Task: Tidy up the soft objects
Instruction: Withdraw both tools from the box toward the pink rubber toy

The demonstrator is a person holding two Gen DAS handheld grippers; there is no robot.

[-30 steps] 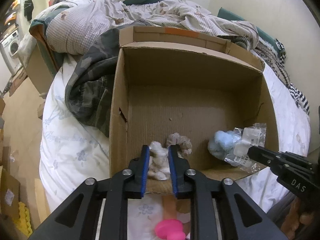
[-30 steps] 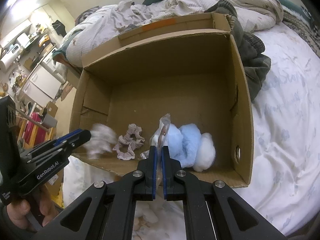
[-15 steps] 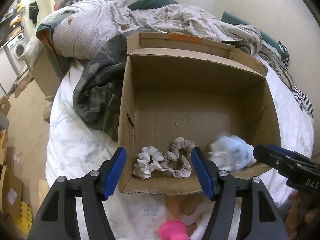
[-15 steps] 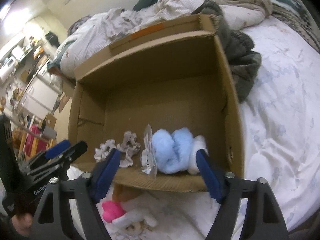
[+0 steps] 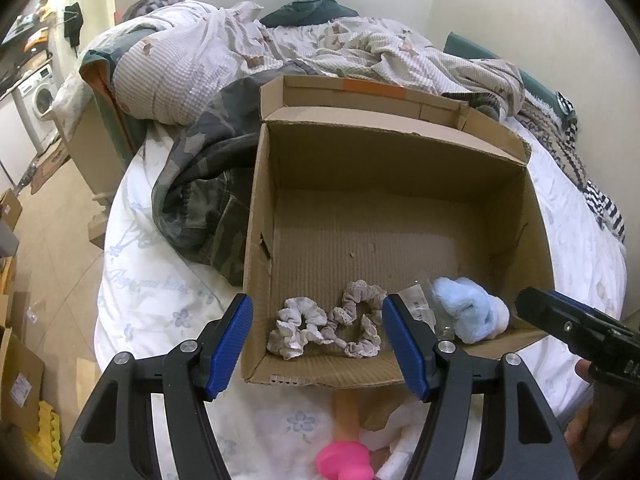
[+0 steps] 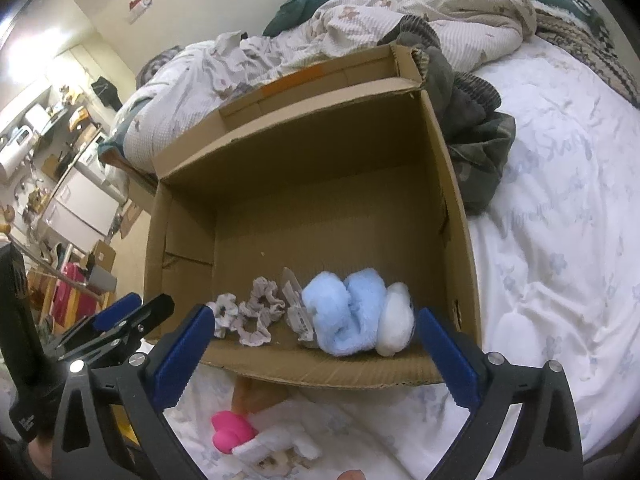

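An open cardboard box [image 5: 256,216] [image 6: 452,200] stands on the bed. Along its near wall lie a white scrunchie [image 5: 294,328] [image 6: 224,316], a beige scrunchie [image 5: 362,324] [image 6: 260,314] and a packaged blue-and-white fluffy bundle [image 5: 470,314] [image 6: 352,314]. My left gripper [image 5: 318,346] is open and empty, held above the box's near edge over the scrunchies. My right gripper [image 6: 316,360] is open and empty, above the near edge in front of the blue bundle. A pink soft item [image 5: 344,460] [image 6: 232,434] lies on the sheet in front of the box.
A camouflage garment [image 5: 200,184] [image 6: 476,160] lies against the box's far-left side. A rumpled quilt [image 5: 248,52] and pillows fill the bed's head. White floral sheet [image 6: 560,260] surrounds the box. Floor and cartons [image 5: 16,376] lie to the left of the bed.
Both grippers opened, dropping the white scrunchie and the blue bundle into the box. Both have since drawn back and up from the box.
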